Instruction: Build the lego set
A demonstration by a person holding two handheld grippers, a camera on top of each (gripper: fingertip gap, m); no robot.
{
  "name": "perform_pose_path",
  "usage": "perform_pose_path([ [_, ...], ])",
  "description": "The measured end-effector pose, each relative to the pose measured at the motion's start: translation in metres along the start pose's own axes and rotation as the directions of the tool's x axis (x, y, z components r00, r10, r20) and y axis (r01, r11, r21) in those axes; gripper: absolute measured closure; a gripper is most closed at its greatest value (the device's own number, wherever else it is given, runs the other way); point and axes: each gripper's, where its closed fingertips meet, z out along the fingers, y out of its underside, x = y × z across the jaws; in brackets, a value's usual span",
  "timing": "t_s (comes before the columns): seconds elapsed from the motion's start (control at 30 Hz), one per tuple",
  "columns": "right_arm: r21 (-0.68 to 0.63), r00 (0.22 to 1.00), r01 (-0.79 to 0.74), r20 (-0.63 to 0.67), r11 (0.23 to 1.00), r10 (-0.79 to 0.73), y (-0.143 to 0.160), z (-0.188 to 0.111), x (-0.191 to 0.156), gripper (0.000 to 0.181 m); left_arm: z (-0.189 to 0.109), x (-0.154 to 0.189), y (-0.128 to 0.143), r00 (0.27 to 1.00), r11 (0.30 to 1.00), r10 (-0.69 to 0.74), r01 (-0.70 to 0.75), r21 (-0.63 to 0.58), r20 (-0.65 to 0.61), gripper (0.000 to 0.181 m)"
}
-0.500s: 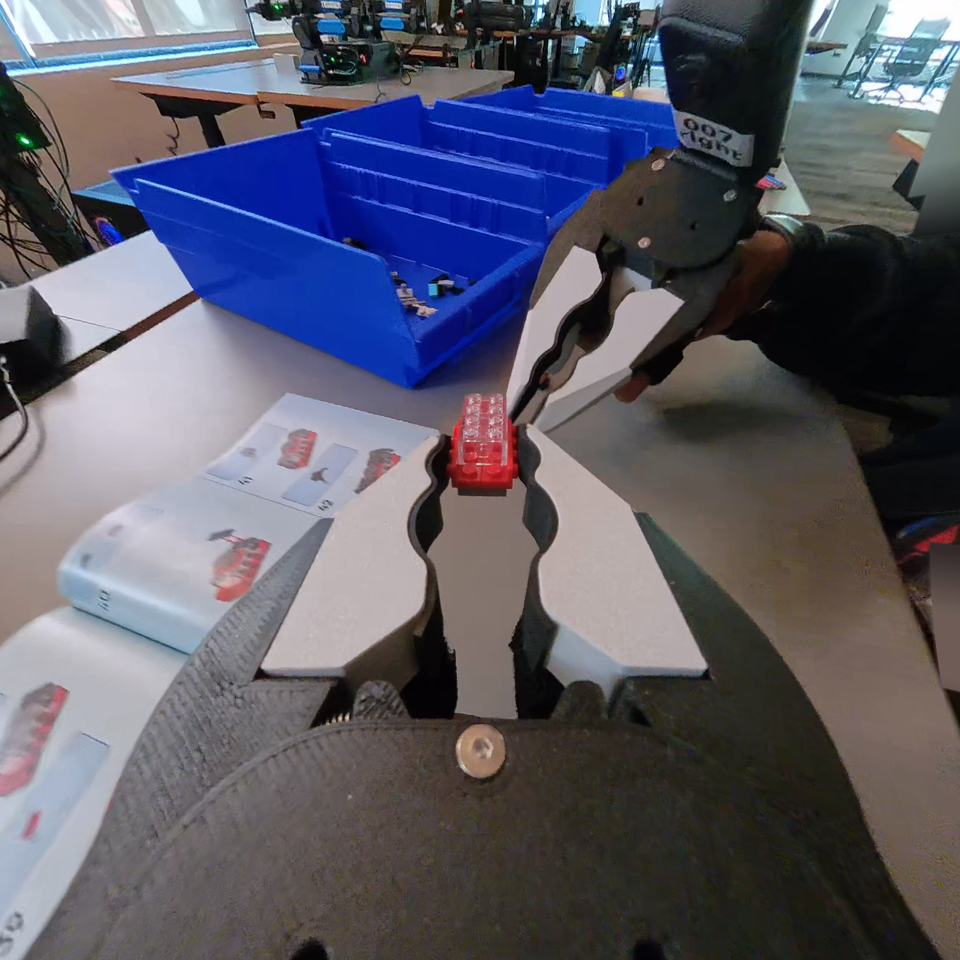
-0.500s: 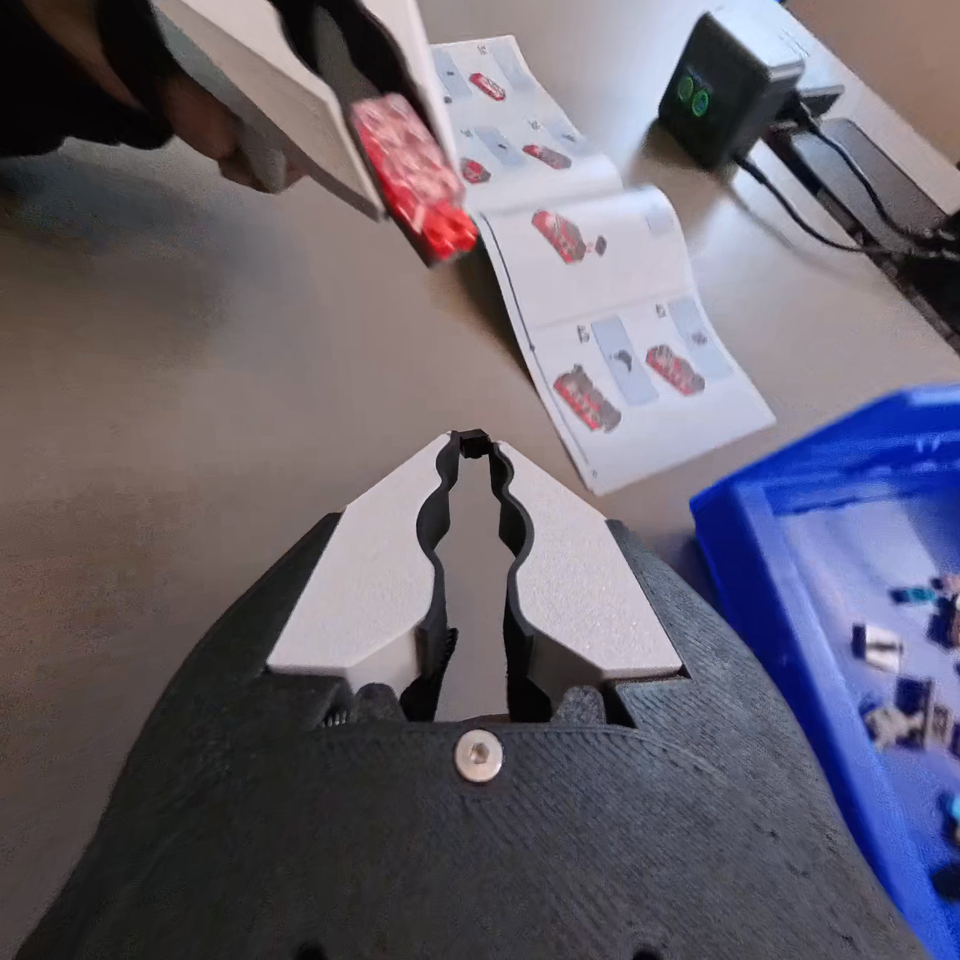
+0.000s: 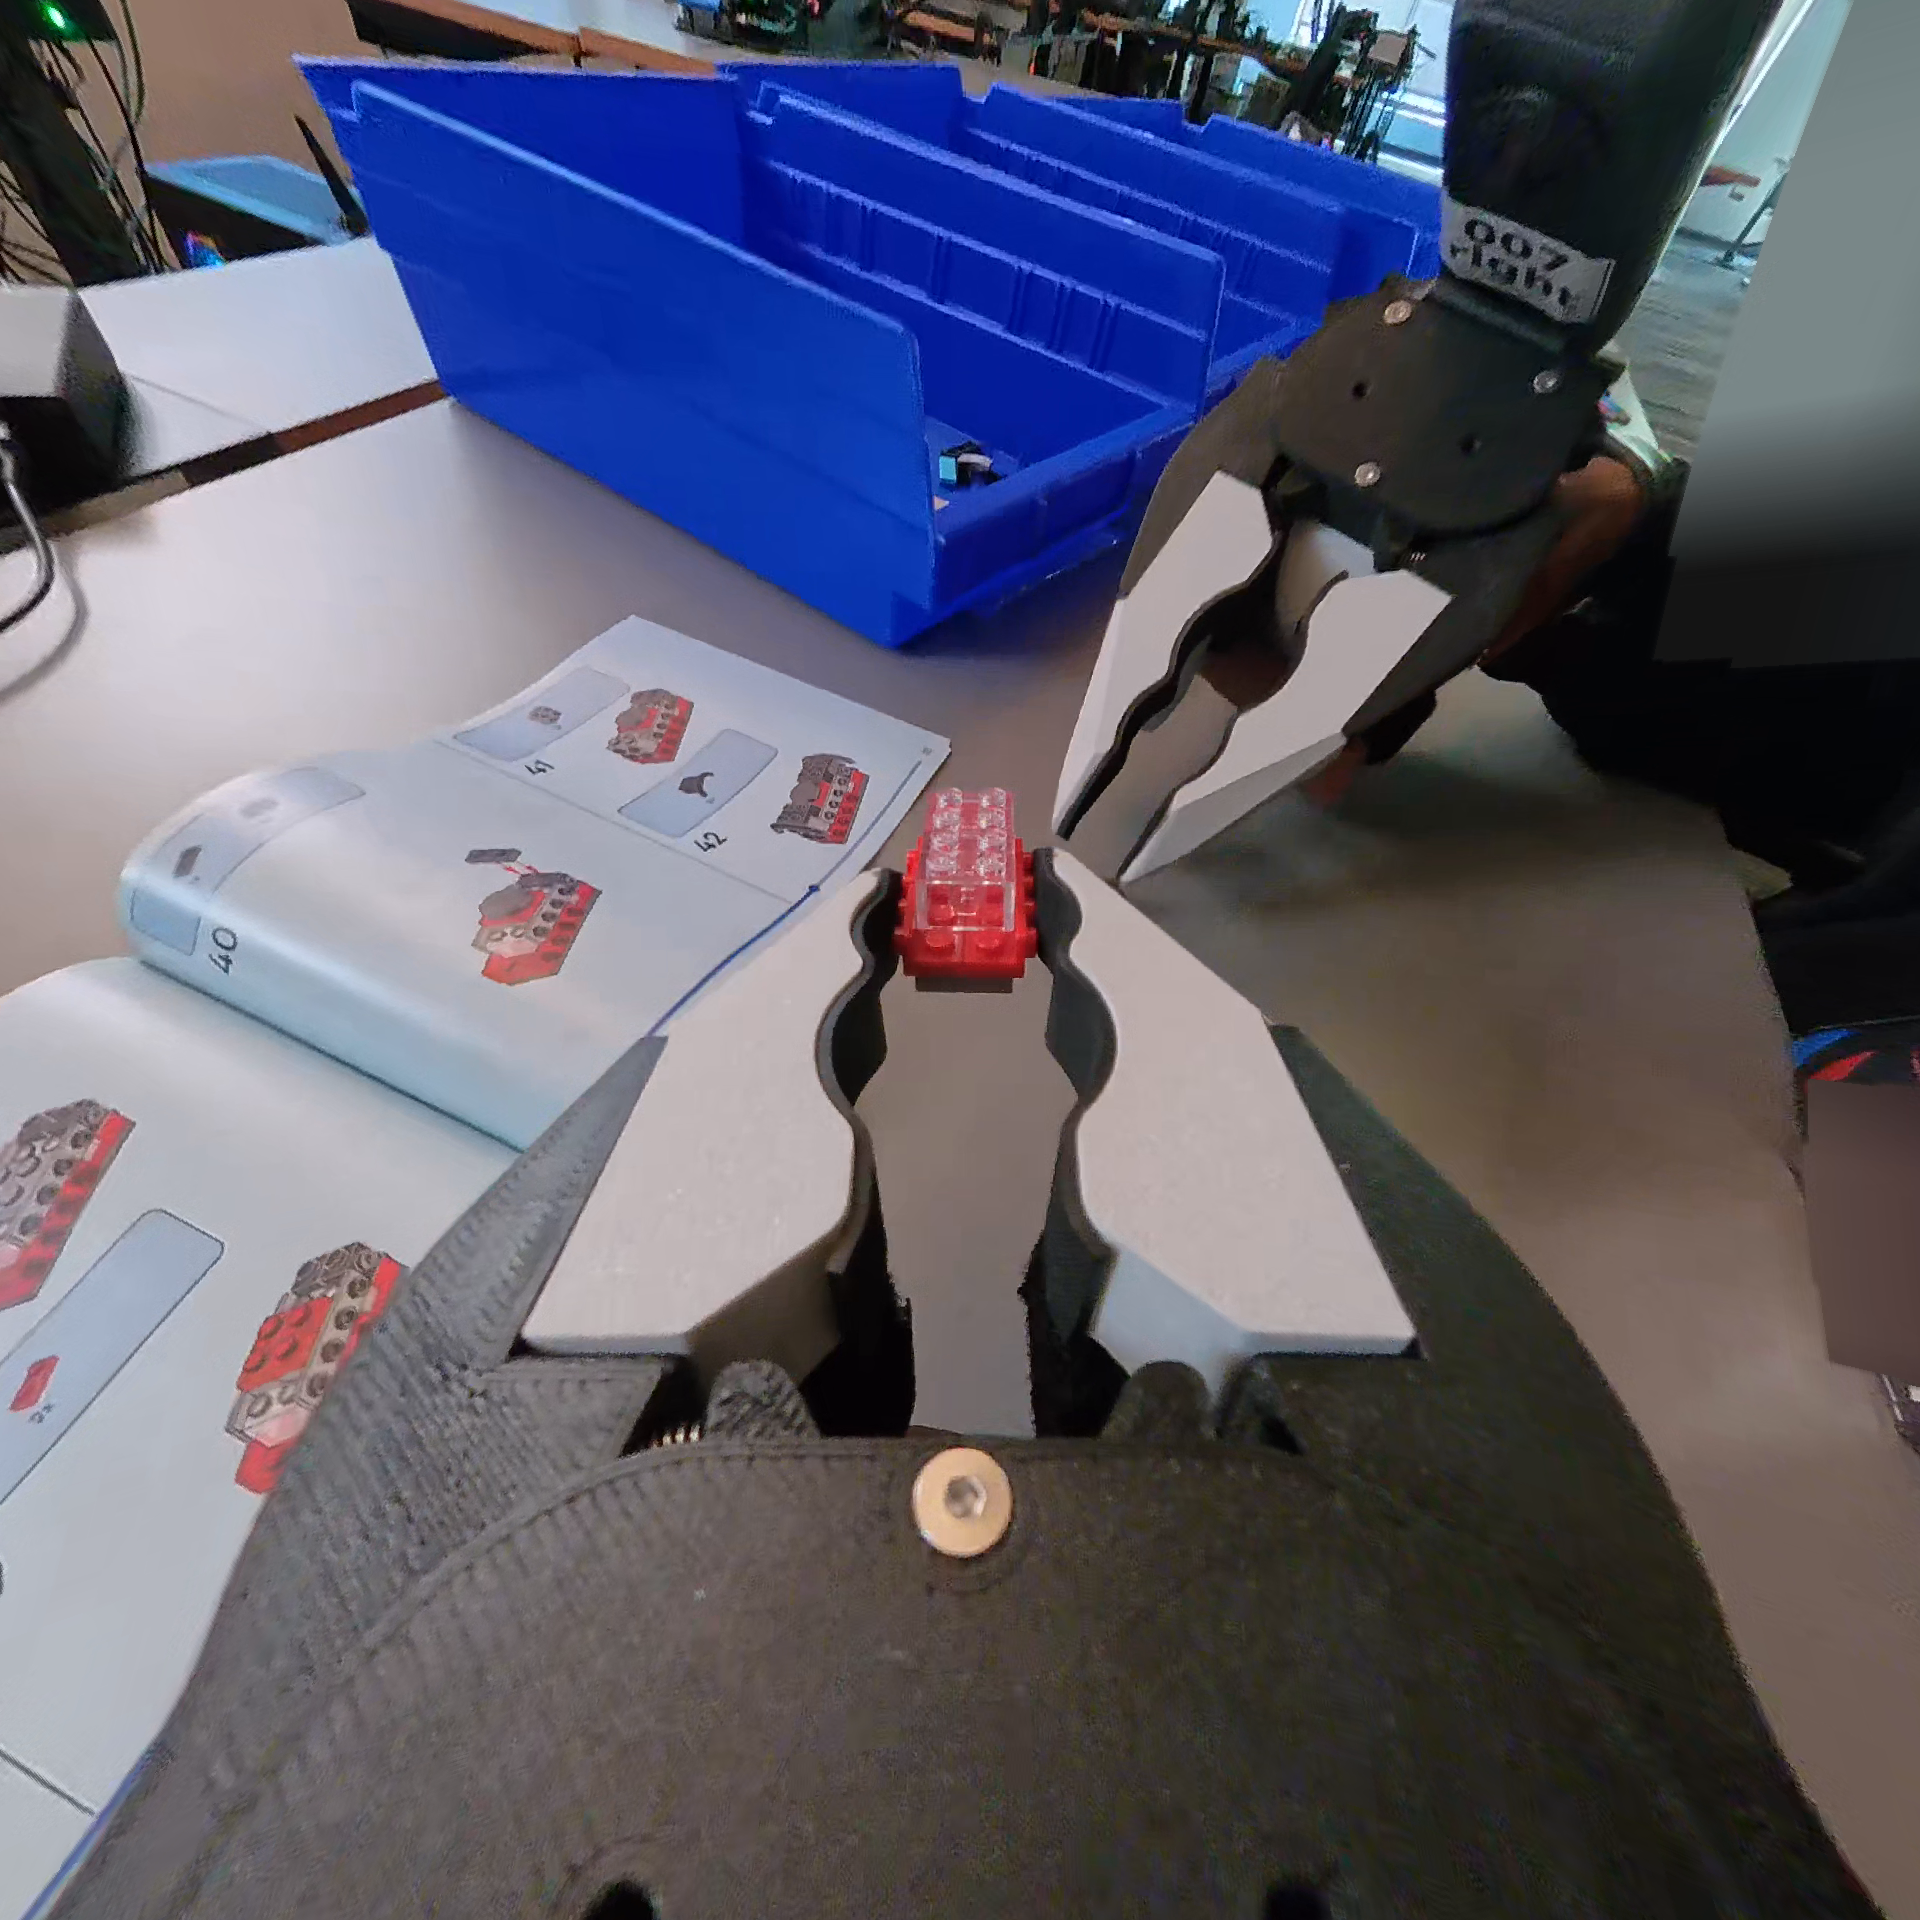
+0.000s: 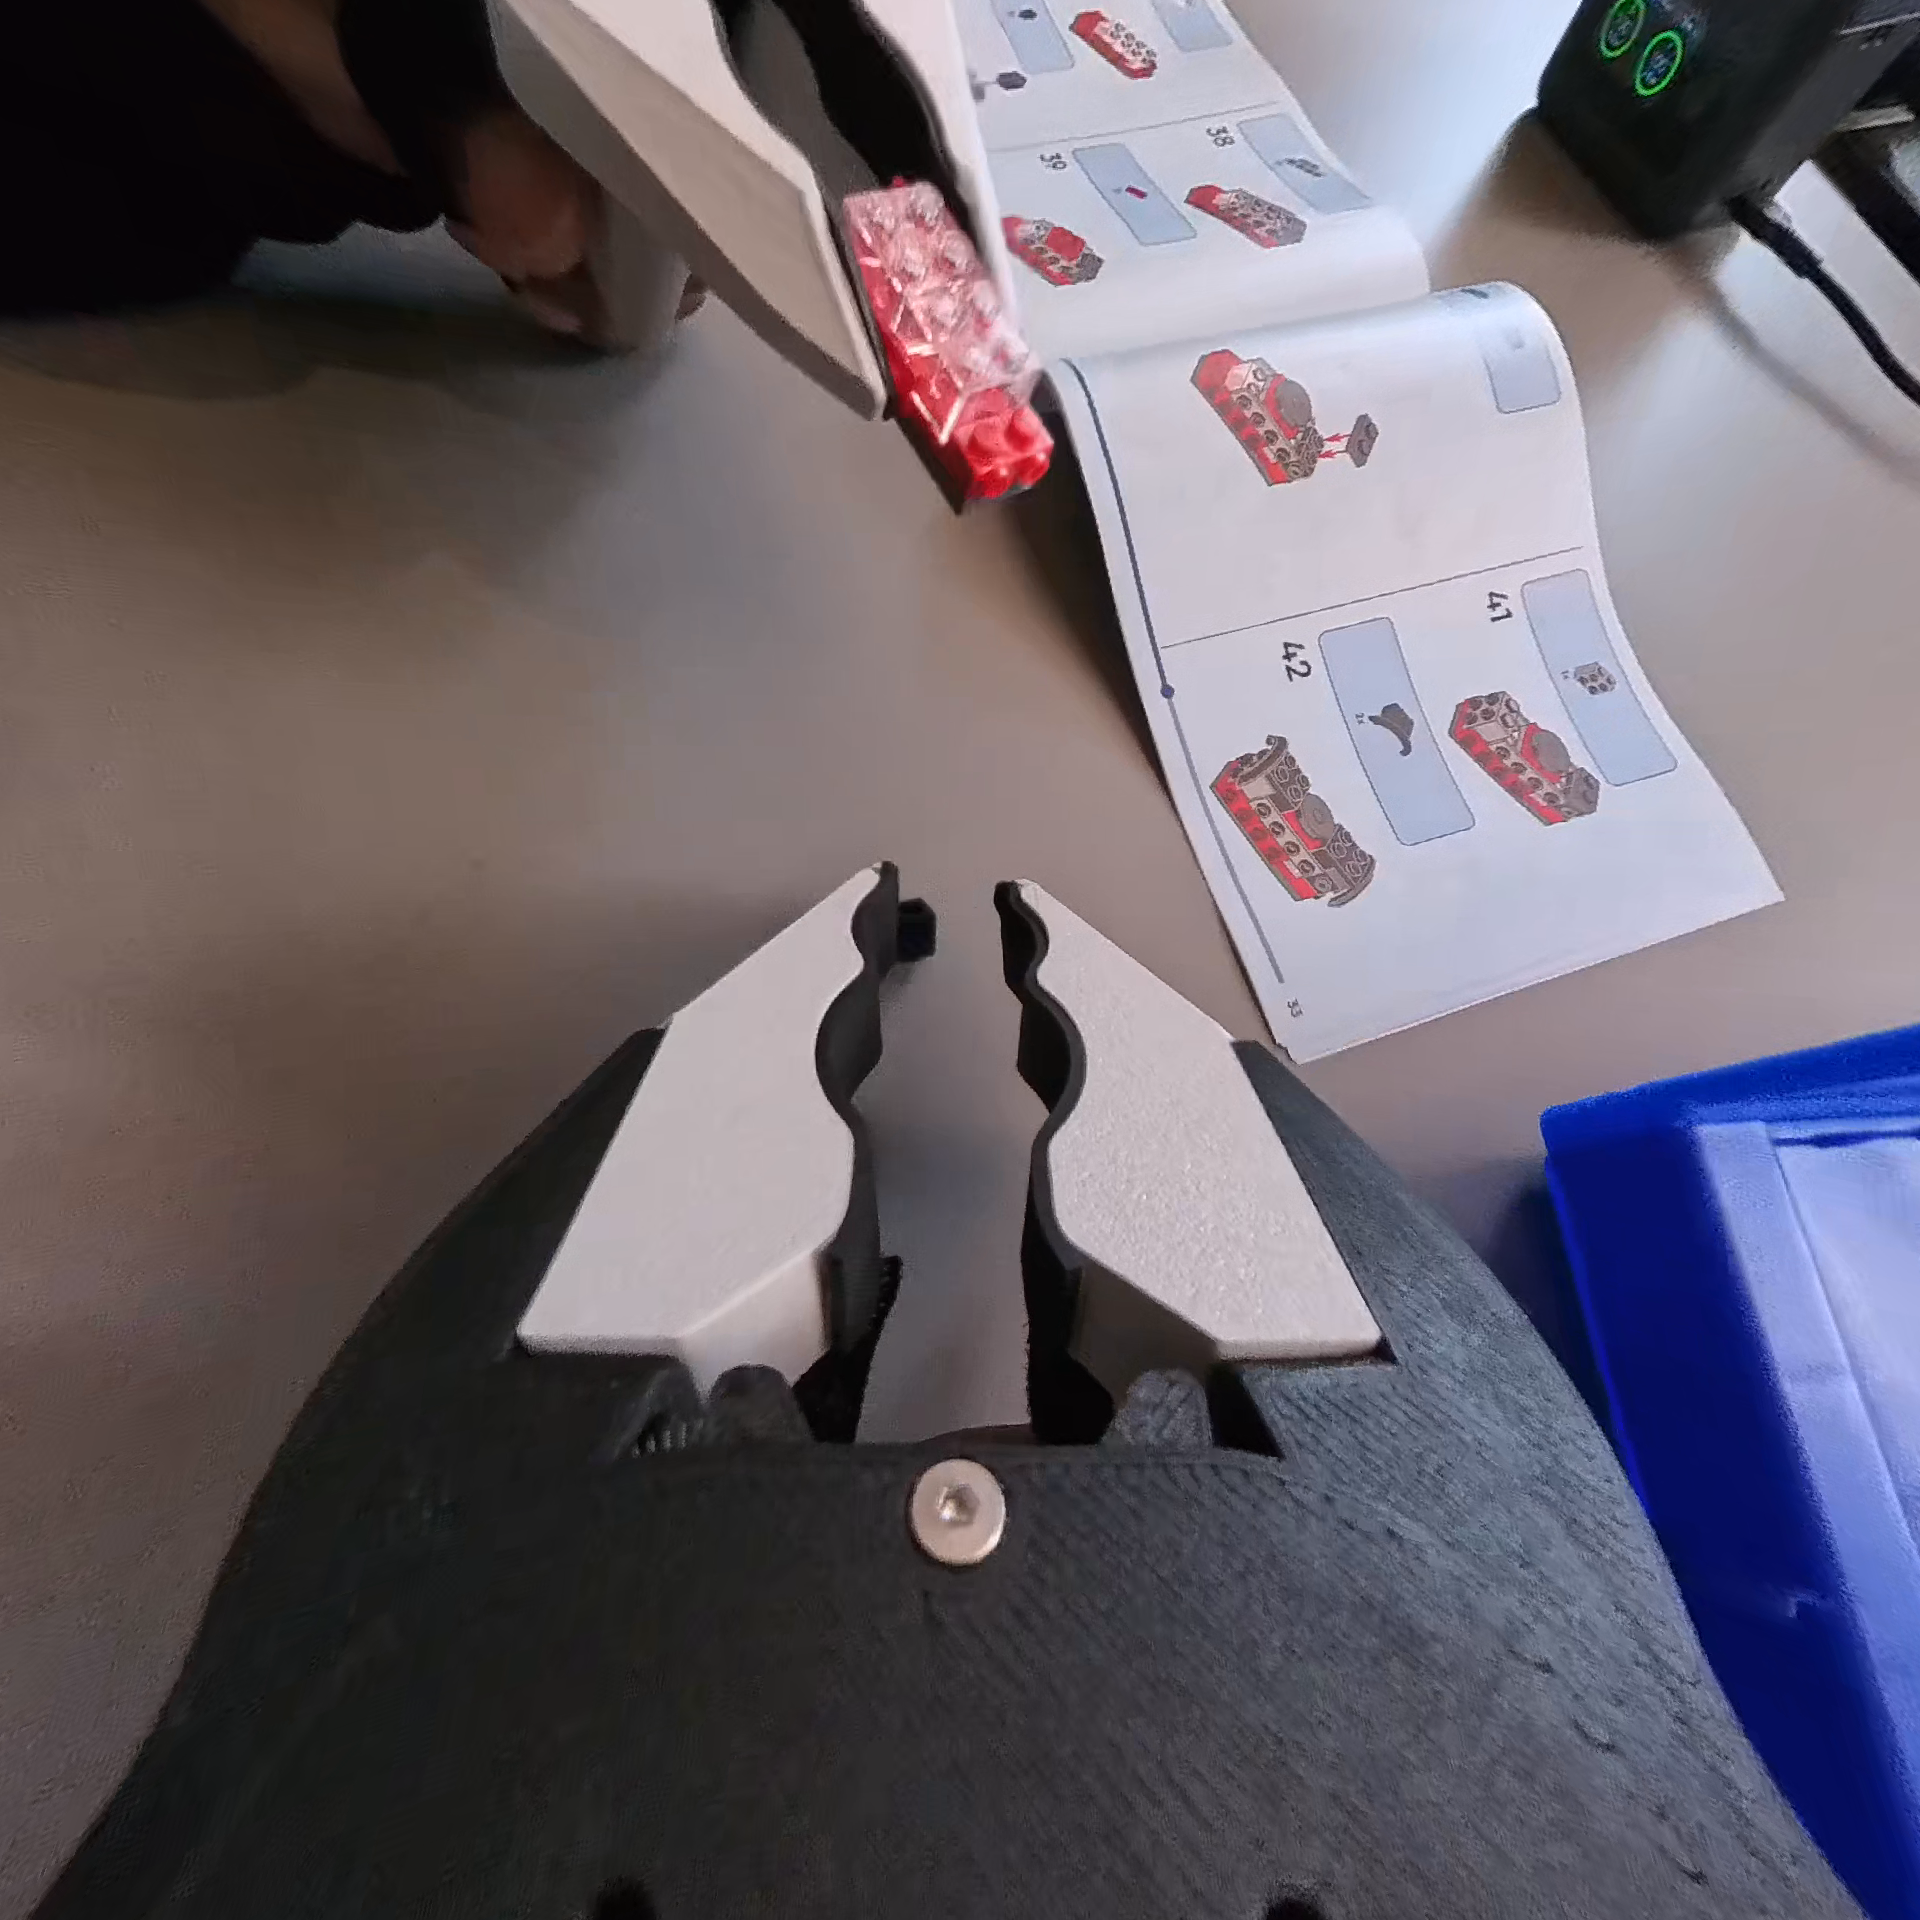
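Left wrist view: our left hand-held gripper [image 3: 966, 883] is clamped on the red build [image 3: 966, 914], clear brick on top, held above the table [image 3: 312, 582] just beside the booklet [image 3: 499, 883]. The right hand-held gripper [image 3: 1101, 847] hovers near the build, tips down.

Right wrist view: the right hand-held gripper [image 4: 945, 899] stands apart, a small black piece [image 4: 914, 928] against its left fingertip; whether it is held we cannot tell. The build [image 4: 951, 343] sits well beyond it. We judge this the step of adding a piece: next, secure it and align it over the studs.
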Motion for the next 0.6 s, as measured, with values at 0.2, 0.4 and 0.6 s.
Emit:
perform_pose_path([
  [0.2, -0.016, 0.999, -0.017, 0.034, 1.000, 0.017, 0.009, -0.008, 0.002, 0.161, 0.001, 0.001, 0.004, 0.999, 0.999, -0.032, 0.031, -0.020, -0.022, 0.154],
  [0.4, 0.000, 0.997, -0.020, 0.069, 1.000, 0.020, 0.015, -0.024, 0.001, 0.162, 0.002, 0.006, 0.006, 0.999, 0.999, -0.019, 0.017, -0.032, -0.041, 0.154],
  [0.6, -0.018, 0.997, -0.007, 0.075, 1.000, 0.008, 0.021, -0.020, -0.002, 0.161, 0.004, 0.011, 0.006, 0.998, 0.999, -0.015, 0.012, -0.037, -0.058, 0.154],
])
